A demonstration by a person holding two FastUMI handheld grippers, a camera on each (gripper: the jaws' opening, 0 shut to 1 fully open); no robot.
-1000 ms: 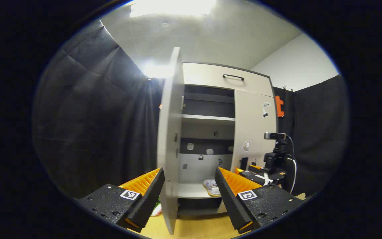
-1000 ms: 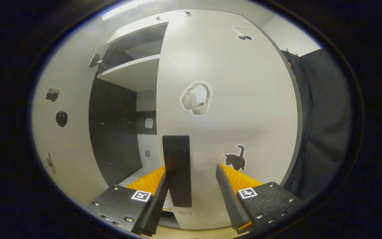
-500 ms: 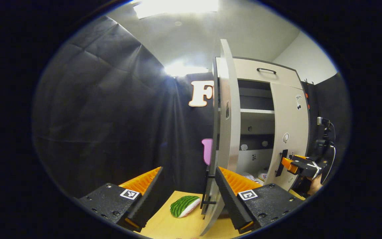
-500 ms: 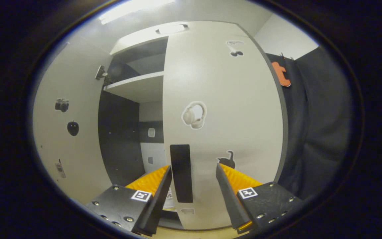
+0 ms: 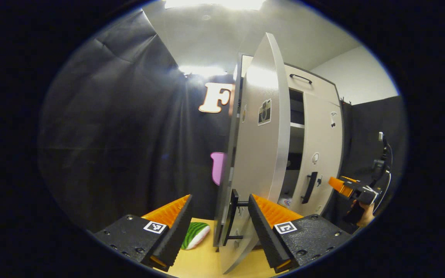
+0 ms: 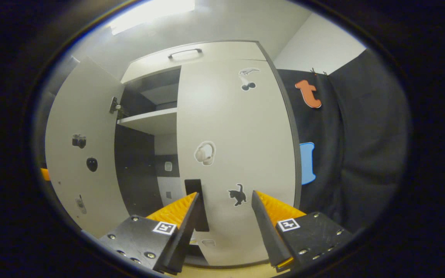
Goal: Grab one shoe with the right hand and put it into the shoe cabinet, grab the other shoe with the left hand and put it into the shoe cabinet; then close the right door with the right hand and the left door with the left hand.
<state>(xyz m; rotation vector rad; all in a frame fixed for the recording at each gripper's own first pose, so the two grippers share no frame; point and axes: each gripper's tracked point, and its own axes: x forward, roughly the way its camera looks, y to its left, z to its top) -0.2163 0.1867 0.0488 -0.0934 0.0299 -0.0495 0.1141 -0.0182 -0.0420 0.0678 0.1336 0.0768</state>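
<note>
Shoe cabinet (image 6: 222, 127), pale doors, black handles

I've swung the left gripper (image 5: 218, 231) round to the outer face of the left door (image 5: 259, 154), its handle (image 5: 231, 218) now between my fingers. My right gripper (image 6: 222, 227) has backed off the right door (image 6: 238, 154), which has closed.

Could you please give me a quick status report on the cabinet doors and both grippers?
Right door shut, right gripper open before it. Left door ajar, its handle between the open left gripper fingers. Nothing blocking the swing.
</note>
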